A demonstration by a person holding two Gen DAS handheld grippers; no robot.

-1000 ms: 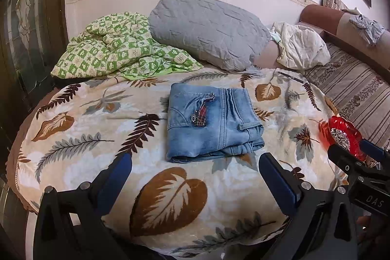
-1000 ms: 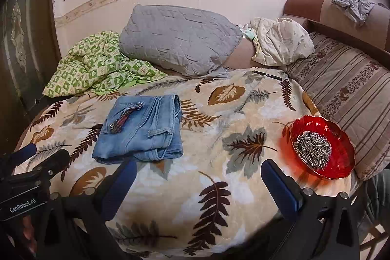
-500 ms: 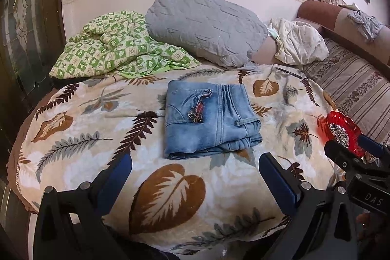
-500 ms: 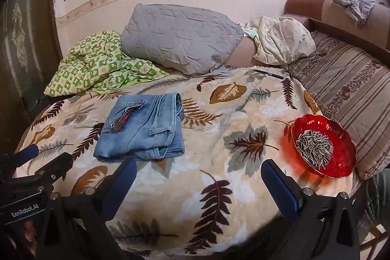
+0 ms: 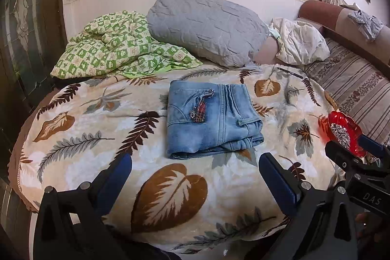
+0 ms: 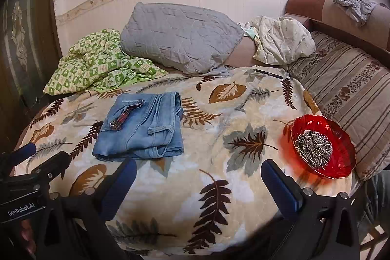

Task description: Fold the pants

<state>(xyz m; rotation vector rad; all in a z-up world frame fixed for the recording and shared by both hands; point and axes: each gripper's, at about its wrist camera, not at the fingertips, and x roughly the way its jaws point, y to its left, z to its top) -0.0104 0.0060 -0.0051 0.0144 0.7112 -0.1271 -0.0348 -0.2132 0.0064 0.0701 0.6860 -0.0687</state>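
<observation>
Right now the folded jeans (image 5: 212, 121) lie flat mid-blanket (image 5: 85, 150), at twelve o'clock from your left gripper (image 5: 195, 177) and eleven o'clock from your right gripper (image 6: 198, 178), both spread wide and holding nothing, with the red seed dish (image 6: 341, 138) at two o'clock of the right one.

Light-blue denim pants (image 5: 212, 121), leaf-print beige blanket (image 5: 80, 138), green-checked quilt (image 5: 114, 45), red dish (image 6: 341, 138)

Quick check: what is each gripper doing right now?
Left gripper: open, holding nothing, short of the folded jeans.
Right gripper: open, holding nothing.
</observation>
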